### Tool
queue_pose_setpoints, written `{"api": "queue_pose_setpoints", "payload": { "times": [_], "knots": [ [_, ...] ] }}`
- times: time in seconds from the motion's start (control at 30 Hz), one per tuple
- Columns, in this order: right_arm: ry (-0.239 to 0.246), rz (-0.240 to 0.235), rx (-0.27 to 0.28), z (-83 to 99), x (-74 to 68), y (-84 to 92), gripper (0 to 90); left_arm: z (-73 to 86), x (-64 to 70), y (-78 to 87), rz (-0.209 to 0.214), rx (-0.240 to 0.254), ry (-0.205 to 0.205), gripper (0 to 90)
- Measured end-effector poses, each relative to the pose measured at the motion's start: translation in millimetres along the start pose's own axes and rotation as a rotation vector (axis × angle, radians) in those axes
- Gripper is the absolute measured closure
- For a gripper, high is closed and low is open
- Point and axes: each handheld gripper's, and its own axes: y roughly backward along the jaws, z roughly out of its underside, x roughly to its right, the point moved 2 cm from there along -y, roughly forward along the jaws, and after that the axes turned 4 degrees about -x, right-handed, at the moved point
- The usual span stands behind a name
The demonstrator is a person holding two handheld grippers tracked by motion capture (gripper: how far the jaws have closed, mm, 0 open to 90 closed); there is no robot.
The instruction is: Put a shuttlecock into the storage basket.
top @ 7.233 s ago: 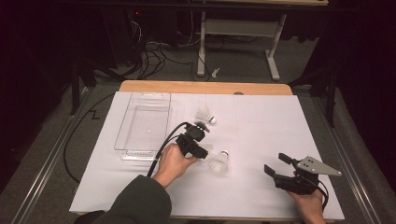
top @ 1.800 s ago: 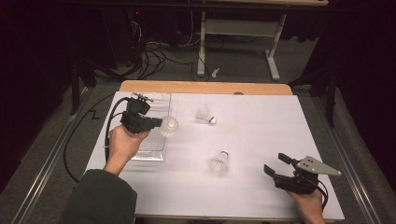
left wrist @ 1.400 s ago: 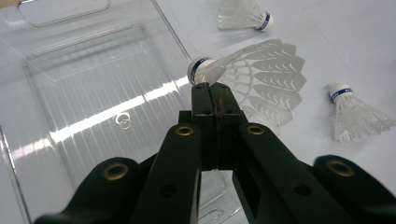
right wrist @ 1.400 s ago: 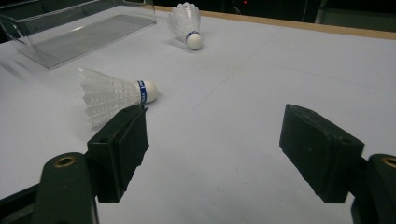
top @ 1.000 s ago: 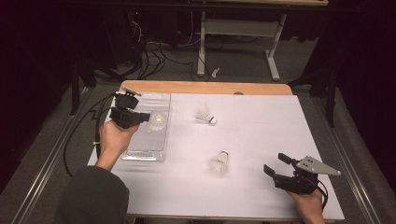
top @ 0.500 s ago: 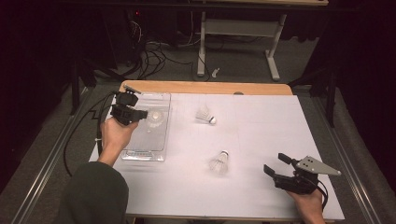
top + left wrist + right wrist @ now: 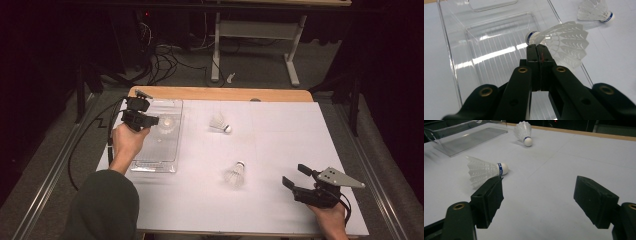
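Shuttlecock [image 7: 560,42] number one hangs over the clear plastic bin [image 7: 156,150], pinched by the edge of its feather skirt in the left gripper [image 7: 537,48], whose jaws are pressed together on it just below the blue-banded cork. Seen along those jaws, the bin's ribbed floor lies directly beneath and beyond the tips, and nothing appears to lie in it, so the first delivery looks close but not yet made: the release is still to come. Two more shuttlecocks wait on the table. One [image 7: 220,123] lies out to the right of the left gripper, just past the bin's far long wall; the other [image 7: 485,170] lies on its side just ahead of the right gripper [image 7: 539,195], cork toward the table's middle, closest to that tool's left jaw. The right gripper rests low at the near right corner with its jaws spread wide and nothing between them. By this reading roughly a third of the sorting job is nearly finished and two pickups remain. White paper [image 7: 280,150] covers the tabletop, with a strip of light wood [image 7: 220,93] showing along the far edge. Beyond it the room is dark: grey floor, loose black cables [image 7: 165,65], and the white legs of a frame [image 7: 255,35].
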Motion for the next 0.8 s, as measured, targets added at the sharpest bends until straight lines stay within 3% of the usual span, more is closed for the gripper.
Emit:
{"api": "queue_pose_setpoints", "payload": {
  "times": [0.8],
  "knots": [
    [0.002,-0.002,0.003,-0.1,-0.4,-0.2,23.9,-9.5,-14.6,-26.0,-0.050,0.004,0.078,89.1]
  ]
}}
